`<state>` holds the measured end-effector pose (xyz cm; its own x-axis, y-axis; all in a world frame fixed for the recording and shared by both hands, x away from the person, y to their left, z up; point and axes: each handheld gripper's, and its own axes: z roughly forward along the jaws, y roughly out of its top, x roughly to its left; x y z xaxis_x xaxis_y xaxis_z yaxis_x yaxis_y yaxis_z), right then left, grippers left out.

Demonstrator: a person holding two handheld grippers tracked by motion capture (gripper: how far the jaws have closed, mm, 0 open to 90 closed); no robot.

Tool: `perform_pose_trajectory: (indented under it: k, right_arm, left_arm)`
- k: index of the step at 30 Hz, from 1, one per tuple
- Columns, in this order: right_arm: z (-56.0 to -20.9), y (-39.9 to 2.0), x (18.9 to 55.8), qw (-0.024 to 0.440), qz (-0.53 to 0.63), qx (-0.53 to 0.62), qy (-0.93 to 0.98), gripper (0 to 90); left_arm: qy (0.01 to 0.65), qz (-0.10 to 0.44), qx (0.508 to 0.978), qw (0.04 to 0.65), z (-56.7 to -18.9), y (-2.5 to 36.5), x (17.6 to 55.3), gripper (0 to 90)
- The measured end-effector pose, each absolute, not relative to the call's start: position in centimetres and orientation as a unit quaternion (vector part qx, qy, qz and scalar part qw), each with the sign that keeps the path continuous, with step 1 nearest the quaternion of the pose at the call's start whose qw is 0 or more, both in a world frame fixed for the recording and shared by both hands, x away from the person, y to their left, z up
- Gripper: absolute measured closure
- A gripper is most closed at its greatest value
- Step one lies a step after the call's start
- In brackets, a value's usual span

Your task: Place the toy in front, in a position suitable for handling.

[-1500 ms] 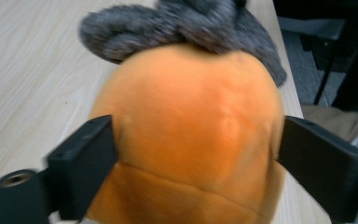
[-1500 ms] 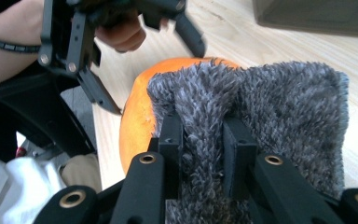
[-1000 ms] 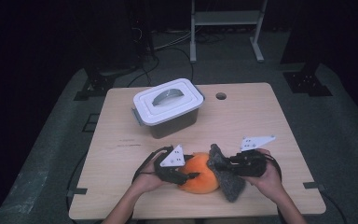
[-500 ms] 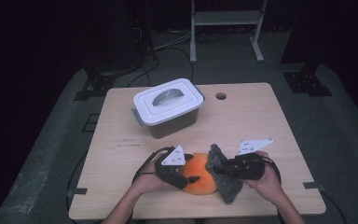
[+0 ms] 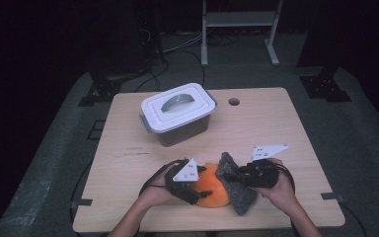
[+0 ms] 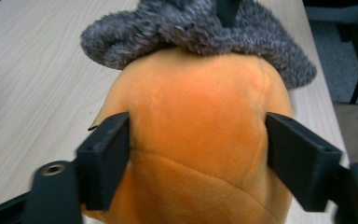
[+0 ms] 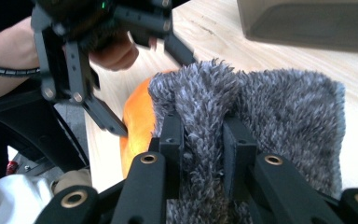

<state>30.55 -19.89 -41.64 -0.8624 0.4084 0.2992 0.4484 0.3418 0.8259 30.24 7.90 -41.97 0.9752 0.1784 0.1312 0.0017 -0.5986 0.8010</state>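
Plush orange toy [image 5: 211,190] is lying at the near edge of the wooden table [image 5: 276,128], between your two hands, with a grey fuzzy cloth [image 5: 234,187] draping over its right side. You are holding your left gripper [image 6: 198,154] around the toy's rounded body: its jaws have just been opening and are now standing wide, one on each flank of the orange fabric, the left one right against it and the right one just clear, no longer squeezing it. You are keeping your right gripper [image 7: 200,149] pinched nearly closed on a fold of the grey cloth, whose pile is bunching up between the two black jaws. Farther back, well apart from the toy, a lidded white storage box [image 5: 177,112] is sitting on the table.
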Motion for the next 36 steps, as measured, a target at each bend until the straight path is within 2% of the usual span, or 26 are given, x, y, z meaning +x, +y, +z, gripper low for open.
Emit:
perform_pose_trajectory:
  k: [3,5,9,12,18,21,23,26,28,36]
  right_arm:
    - [-41.7,-19.8,30.2,0.022,-0.506,-0.251,-0.825,72.0]
    - [-41.7,-19.8,30.1,0.023,-0.506,-0.248,-0.826,71.9]
    - [-42.0,-20.3,30.5,0.032,-0.507,-0.254,-0.823,72.0]
    - [-42.3,-21.1,30.8,0.027,-0.493,-0.260,-0.830,72.0]
    - [-42.6,-22.3,30.8,0.015,-0.470,-0.279,-0.838,72.4]
    - [-41.6,-21.3,30.3,0.003,-0.484,-0.261,-0.835,72.4]
    - [-41.5,-20.5,30.3,0.003,-0.481,-0.252,-0.840,72.3]
    - [-42.3,-20.9,30.9,0.024,-0.488,-0.266,-0.831,72.3]
    - [-42.5,-21.7,31.1,0.017,-0.479,-0.278,-0.833,72.3]
    - [-40.9,-21.9,31.1,-0.002,-0.518,-0.284,-0.807,72.5]
  left_arm:
    - [0.068,0.090,0.884,0.454,-41.9,7.6,30.6,10.0]
    - [0.062,0.095,0.888,0.446,-42.3,7.4,30.5,10.4]
    - [0.054,0.106,0.889,0.443,-42.3,7.7,30.3,28.3]
    - [0.061,0.105,0.888,0.443,-42.3,8.0,30.5,32.6]
    - [0.067,0.096,0.887,0.446,-42.4,8.3,30.6,31.3]
    - [0.071,0.086,0.883,0.456,-42.7,8.2,30.8,22.3]
    - [0.071,0.088,0.884,0.453,-42.8,8.3,30.8,21.6]
    - [0.058,0.106,0.886,0.447,-42.6,8.4,30.5,35.6]
    - [0.057,0.118,0.886,0.445,-42.4,8.4,30.5,41.5]
    - [0.070,0.168,0.867,0.463,-42.1,7.8,30.2,43.6]
